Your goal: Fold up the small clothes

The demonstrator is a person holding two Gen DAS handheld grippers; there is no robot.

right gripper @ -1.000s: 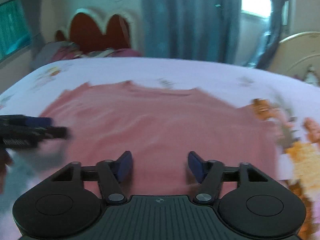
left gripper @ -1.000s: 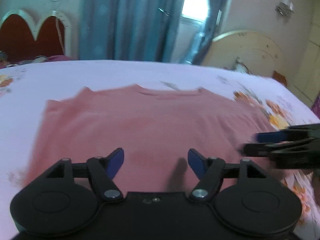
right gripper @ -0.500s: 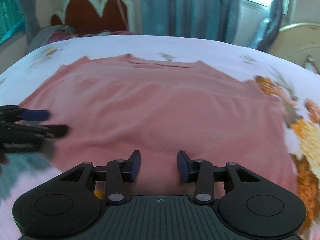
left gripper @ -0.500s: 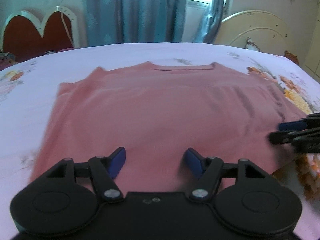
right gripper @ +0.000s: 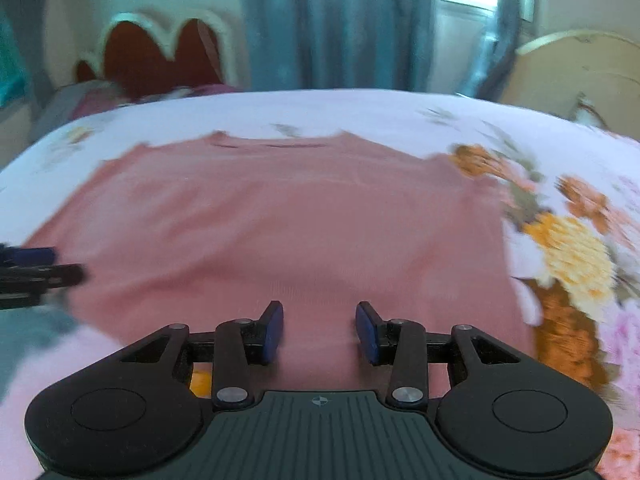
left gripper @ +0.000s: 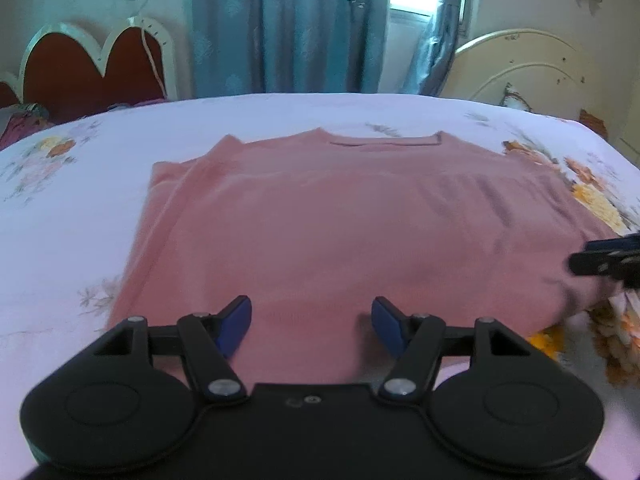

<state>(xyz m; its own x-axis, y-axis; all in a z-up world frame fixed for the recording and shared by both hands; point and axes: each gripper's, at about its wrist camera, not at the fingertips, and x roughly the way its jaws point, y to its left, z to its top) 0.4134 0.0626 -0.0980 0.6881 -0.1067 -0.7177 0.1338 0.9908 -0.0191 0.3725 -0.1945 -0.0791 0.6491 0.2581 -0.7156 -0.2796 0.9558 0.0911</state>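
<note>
A pink shirt (left gripper: 340, 224) lies flat on the bed, neckline at the far side; it also shows in the right wrist view (right gripper: 288, 220). My left gripper (left gripper: 311, 320) is open and empty, low over the shirt's near hem toward its left part. My right gripper (right gripper: 319, 330) is open and empty, over the near hem toward the right part. Each gripper shows at the edge of the other's view: the right gripper (left gripper: 604, 262) by the shirt's right edge, the left gripper (right gripper: 36, 272) by its left edge.
The bed has a white sheet (left gripper: 68, 216) with orange and yellow flowers (right gripper: 572, 256) to the right of the shirt. A red headboard (left gripper: 88, 68), blue curtains (left gripper: 288, 24) and a cream headboard (left gripper: 524, 68) stand beyond the bed.
Both grippers have moved down and closer to the shirt's near hem. The right gripper's jaws narrowed half a second ago and have opened wider again.
</note>
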